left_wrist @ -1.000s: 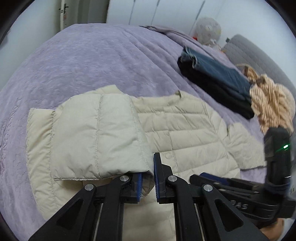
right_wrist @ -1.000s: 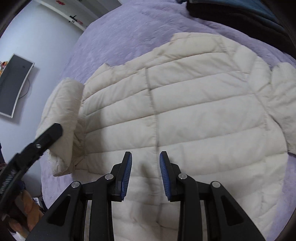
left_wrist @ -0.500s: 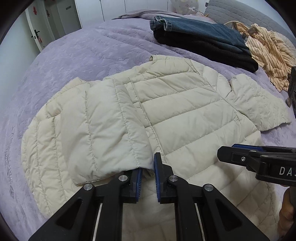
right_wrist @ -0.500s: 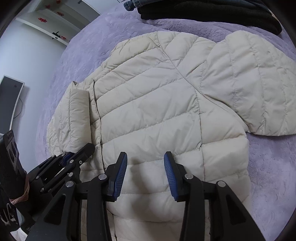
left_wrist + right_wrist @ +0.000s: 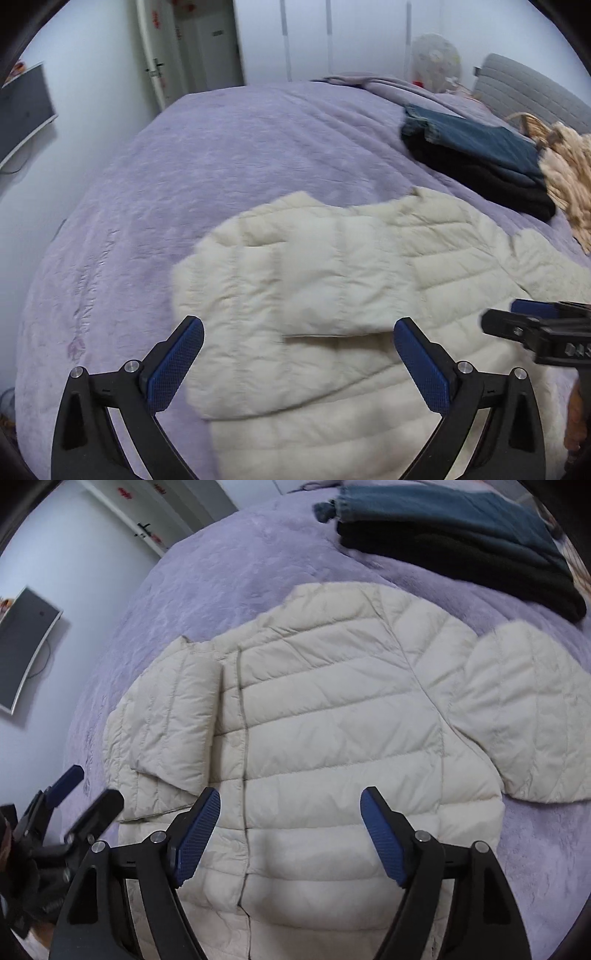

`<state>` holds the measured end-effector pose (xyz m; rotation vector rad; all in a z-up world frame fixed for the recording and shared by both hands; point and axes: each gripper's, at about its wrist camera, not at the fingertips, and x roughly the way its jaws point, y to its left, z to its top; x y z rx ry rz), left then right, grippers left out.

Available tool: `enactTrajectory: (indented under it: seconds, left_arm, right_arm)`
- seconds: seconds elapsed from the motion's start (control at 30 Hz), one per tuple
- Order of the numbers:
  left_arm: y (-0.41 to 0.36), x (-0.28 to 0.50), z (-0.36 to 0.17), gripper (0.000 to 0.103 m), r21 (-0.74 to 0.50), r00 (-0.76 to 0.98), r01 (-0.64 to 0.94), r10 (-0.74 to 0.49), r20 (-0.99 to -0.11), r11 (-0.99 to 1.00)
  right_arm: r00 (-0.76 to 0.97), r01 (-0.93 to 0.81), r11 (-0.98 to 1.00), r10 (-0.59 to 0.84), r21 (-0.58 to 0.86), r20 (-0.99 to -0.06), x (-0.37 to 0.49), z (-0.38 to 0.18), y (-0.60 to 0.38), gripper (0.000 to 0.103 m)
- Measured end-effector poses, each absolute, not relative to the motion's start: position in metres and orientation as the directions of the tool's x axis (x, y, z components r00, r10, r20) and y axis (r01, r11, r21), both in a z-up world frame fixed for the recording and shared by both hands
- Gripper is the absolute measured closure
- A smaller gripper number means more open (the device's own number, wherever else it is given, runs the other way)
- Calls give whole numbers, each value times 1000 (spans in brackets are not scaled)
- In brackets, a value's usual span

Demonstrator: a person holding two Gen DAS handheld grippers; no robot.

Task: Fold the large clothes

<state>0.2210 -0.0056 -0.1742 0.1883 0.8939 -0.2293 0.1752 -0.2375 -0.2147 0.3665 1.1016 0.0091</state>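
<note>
Now the puffy cream jacket [image 5: 332, 716] lies flat on the bed [image 5: 229, 147], on its purple blanket, near the close edge. One sleeve [image 5: 177, 716] is folded over onto the jacket's front, and the other sleeve [image 5: 524, 709] sticks out to the side on the blanket. The left hand-held gripper [image 5: 298, 332] is wide open above the folded sleeve; its jaws have just been opening, and the blue pads [image 5: 173, 365] hold nothing. The right hand-held gripper [image 5: 290, 805] is open too, over the bottom part of the jacket; its jaws have also just been opening, with nothing pinched between them. Near the far edge of the bed sits a stack of folded clothes, a blue one [image 5: 476, 140] lying on a black one [image 5: 491, 184]. Just beside them is a tan striped cloth [image 5: 569, 173], all bunched up. A dark screen [image 5: 26, 650] hangs on the wall.
</note>
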Motion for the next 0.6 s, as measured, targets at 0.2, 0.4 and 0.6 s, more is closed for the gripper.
enactTrajectory:
  seconds: [0.2,0.4,0.6]
  left_arm:
    - [84,277,-209,0,124,555,-36,123,-823,992]
    - [94,292,-255,0,150,484,-51,156,-861,987]
    - [91,291,-268,0,154,479,-39,154,-864,987]
  right_arm:
    - [482,-115,993,47,-11,-875,198,-205,-146,22]
    - [534,-283,871,-205,-402,-820,226,-244,-81,22]
    - [552,-65,945,-232,-319,-801,232,-235,-120,92]
